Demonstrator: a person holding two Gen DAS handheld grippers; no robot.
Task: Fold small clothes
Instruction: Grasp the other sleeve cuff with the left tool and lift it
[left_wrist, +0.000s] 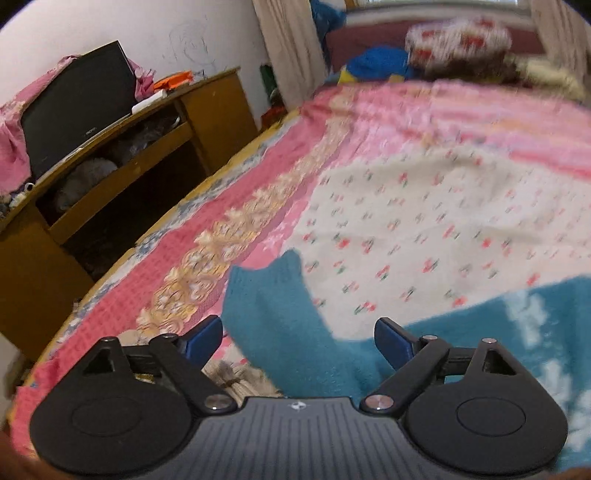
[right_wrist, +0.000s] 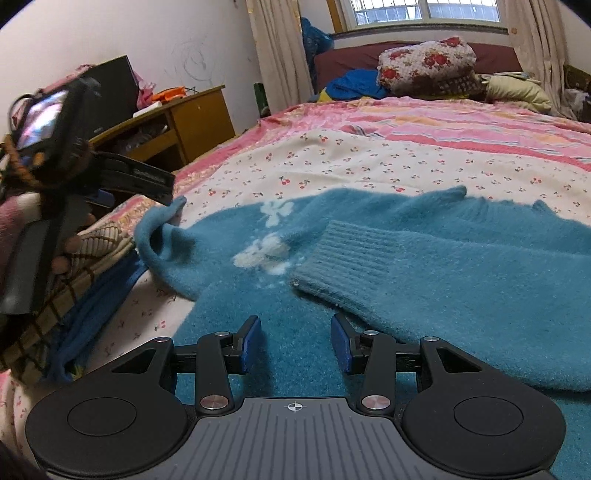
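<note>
Nearest the lens in the right wrist view, the right tool (right_wrist: 295, 345) is held over the sweater (right_wrist: 424, 266), its blue pads partly apart with nothing gripped between them. Teal knit is seen directly below and between the pads. One sleeve (right_wrist: 369, 269) is laid folded across the body of the sweater, its ribbed cuff pointing toward the white flower pattern (right_wrist: 266, 251). Another part of the sweater (right_wrist: 159, 236) is curled up at the left edge, near a stack of folded clothes (right_wrist: 74, 295). The sweater is spread on a cherry-print sheet (right_wrist: 332, 162), which lies on the pink bed (right_wrist: 443, 114).

In the left wrist view, blurred by motion, the left tool (left_wrist: 299, 341) is seen with its pads wide apart and empty, above a raised teal corner of the sweater (left_wrist: 280, 314). The left tool (right_wrist: 110, 177) is also seen at the left in the right wrist view, held in a hand (right_wrist: 62, 258). A wooden desk (left_wrist: 207, 107) stands beside the bed.
</note>
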